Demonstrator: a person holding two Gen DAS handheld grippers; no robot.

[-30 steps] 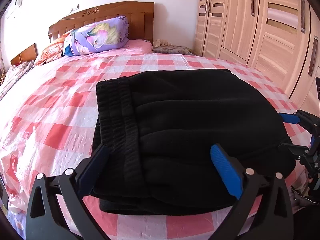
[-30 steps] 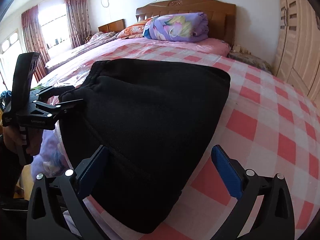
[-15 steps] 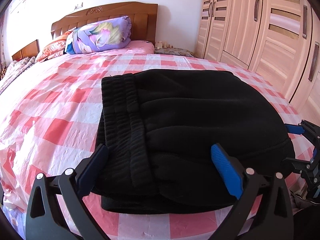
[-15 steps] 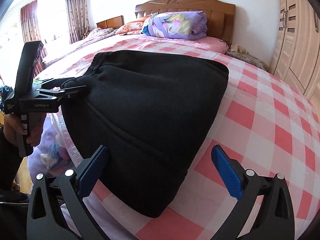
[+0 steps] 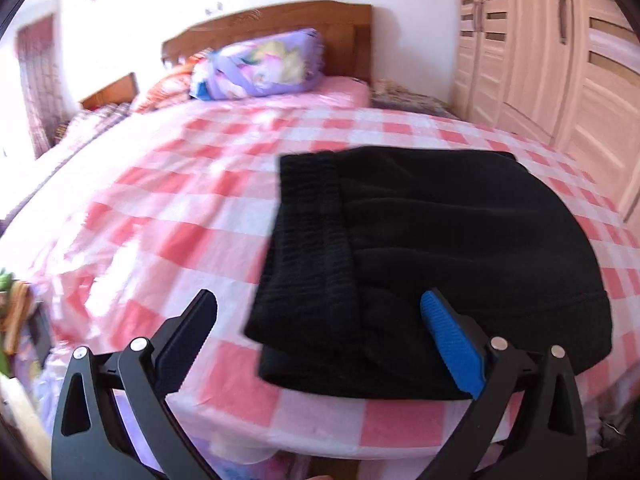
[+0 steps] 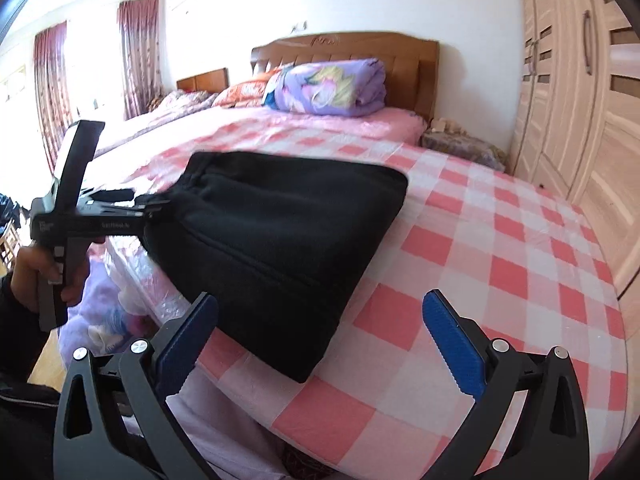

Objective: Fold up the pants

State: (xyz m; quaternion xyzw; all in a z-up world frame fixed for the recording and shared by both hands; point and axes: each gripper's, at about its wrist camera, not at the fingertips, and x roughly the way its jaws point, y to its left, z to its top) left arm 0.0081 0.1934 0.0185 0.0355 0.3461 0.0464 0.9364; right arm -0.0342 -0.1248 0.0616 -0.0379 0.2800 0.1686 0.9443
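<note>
Black pants (image 5: 432, 248) lie folded in a thick stack near the front edge of the bed, the ribbed waistband (image 5: 312, 240) on the left side of the stack. They also show in the right wrist view (image 6: 280, 232). My left gripper (image 5: 316, 332) is open and empty, just before the stack's near left corner. In the right wrist view the left gripper (image 6: 132, 208) sits at the stack's left edge. My right gripper (image 6: 320, 332) is open and empty, back from the stack's near right corner.
The bed has a pink and white checked sheet (image 6: 500, 264). A purple rolled quilt (image 6: 332, 88) lies by the wooden headboard (image 6: 344, 48). A wardrobe (image 6: 580, 100) stands at the right. Bags and clutter (image 6: 108, 320) sit below the bed's front edge.
Both grippers have drawn back from the pants. The left view has swung left, so the stack now sits to its right. The right gripper no longer shows in the left view.
</note>
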